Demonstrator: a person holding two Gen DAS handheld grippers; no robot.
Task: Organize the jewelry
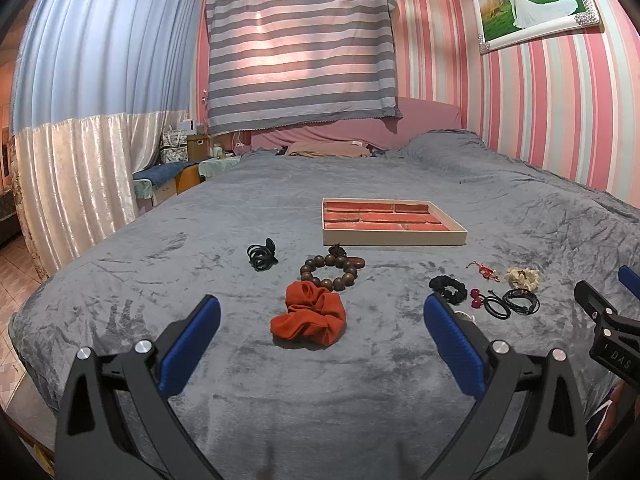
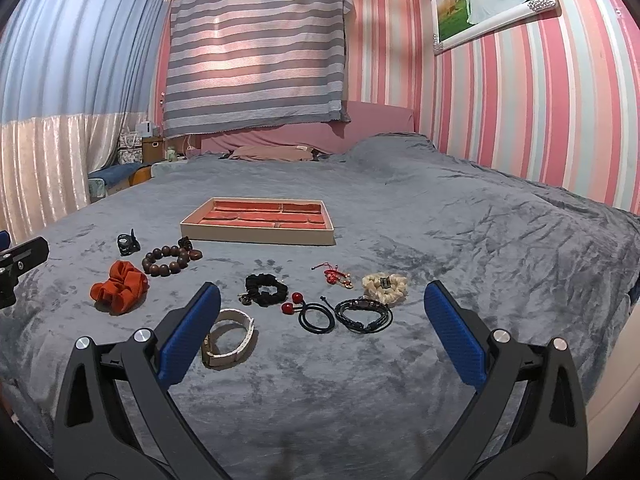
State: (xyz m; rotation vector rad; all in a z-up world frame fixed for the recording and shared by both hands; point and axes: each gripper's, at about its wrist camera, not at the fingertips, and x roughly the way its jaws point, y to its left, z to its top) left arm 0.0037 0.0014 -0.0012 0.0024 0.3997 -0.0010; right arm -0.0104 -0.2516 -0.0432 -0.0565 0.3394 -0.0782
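Nothing sorted yet: tray (image 2: 256,236) bare, scrunchies, bracelets and hair ties loose on blanket (image 2: 440,248). Both grippers (image 1: 320,332) (image 2: 320,332) spread wide, holding nothing.

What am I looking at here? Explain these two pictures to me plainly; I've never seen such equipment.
A person holds a two-finger tool in each hand, each with a camera looking along its blue-padded fingers. One picture comes from the left tool, the other from the right tool. Both are open and hold nothing. On the grey blanket lie a tray with red compartments, an orange scrunchie, a wooden bead bracelet, a black scrunchie, a white watch and other small pieces. Nothing is in the tray yet.
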